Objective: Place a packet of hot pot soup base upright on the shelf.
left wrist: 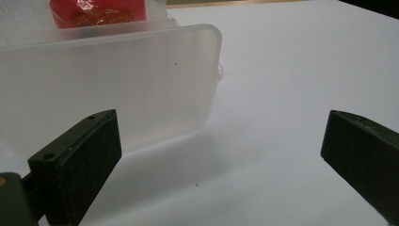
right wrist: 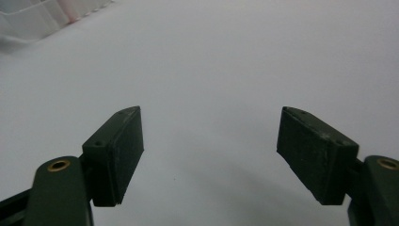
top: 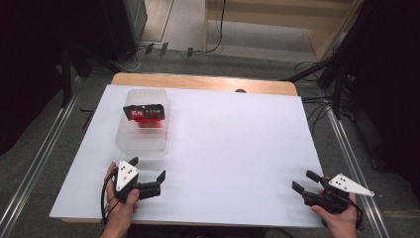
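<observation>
Clear plastic container point(top: 142, 130) with red packet point(top: 144, 115) inside sits far-left on table point(top: 237, 148) — just ahead of left hand-held gripper point(top: 147, 168), jaws apart. Right hand-held gripper point(top: 305, 180) well away — jaws apart, empty.

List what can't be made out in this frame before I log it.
- Packet: its label print is too small in the high view; in the left gripper view the top edge cuts it off.
- Clear container: the base under the packet is hidden.
- Dark spot at the table's far edge: too small to identify.
</observation>
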Motion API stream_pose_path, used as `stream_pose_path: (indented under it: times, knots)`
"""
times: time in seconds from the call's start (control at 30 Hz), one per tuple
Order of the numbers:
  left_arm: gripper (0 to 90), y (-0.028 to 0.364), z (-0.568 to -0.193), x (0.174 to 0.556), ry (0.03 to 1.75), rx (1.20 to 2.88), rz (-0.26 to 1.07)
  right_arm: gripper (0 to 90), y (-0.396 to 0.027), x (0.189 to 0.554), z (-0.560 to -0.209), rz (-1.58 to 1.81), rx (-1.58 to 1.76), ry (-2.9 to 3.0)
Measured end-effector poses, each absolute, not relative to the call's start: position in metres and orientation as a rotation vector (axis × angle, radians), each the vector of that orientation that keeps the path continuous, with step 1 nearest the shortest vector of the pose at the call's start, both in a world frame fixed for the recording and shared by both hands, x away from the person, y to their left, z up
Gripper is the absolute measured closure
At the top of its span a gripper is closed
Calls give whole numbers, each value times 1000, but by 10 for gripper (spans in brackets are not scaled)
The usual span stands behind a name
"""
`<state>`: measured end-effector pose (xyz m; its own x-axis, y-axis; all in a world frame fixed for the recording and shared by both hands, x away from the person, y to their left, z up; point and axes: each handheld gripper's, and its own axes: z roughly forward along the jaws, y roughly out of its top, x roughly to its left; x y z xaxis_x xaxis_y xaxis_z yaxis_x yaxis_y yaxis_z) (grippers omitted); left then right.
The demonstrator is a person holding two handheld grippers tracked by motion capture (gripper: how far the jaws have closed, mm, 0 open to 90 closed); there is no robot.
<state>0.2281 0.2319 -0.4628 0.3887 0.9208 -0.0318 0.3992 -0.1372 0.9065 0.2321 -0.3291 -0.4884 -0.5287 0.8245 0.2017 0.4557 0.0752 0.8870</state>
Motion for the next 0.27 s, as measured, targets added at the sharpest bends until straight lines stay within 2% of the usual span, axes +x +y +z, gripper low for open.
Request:
stream_pose_path:
  times: [0.2,0.27]
  knots:
    - [0,232,-463,228,1164,1726,710,268,-327,232,-489,1400,1284,2001]
    - [0,231,-463,228,1161,1726,709,309,-324,232,-488,1362,1281,2001]
